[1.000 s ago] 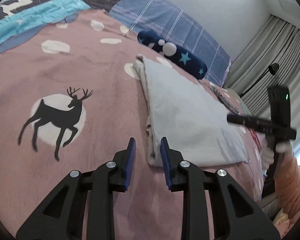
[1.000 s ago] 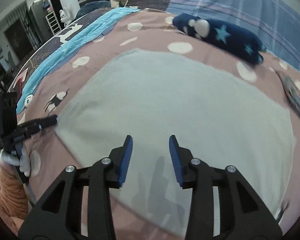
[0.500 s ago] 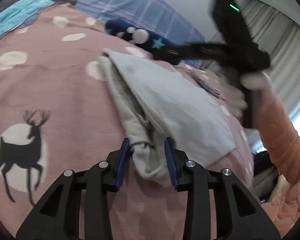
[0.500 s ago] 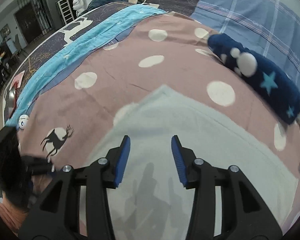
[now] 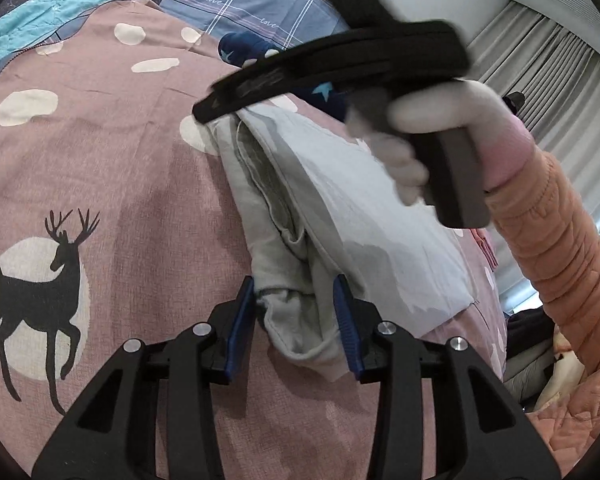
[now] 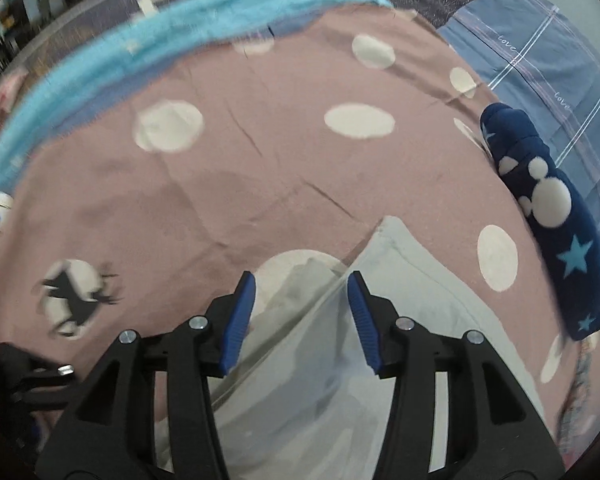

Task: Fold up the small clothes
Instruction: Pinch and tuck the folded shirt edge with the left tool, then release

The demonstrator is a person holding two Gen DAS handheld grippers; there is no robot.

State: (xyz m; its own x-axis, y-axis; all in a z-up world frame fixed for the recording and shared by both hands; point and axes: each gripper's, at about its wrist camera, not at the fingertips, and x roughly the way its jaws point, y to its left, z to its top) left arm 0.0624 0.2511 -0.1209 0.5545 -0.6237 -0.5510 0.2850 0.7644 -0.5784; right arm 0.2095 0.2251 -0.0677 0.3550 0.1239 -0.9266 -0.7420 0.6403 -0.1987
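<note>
A bed under a pink deer-print cover (image 5: 112,184); the left tongs (image 5: 296,312) stand part open astride the near corner of the folded grey garment (image 5: 340,208), pads not pressing; the right tongs (image 6: 302,312) are opening above its far corner; a navy plush (image 6: 556,220) lies beyond, right.

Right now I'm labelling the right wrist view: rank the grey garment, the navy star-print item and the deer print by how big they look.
1. grey garment, though nearest the camera.
2. navy star-print item.
3. deer print, blurred.
</note>
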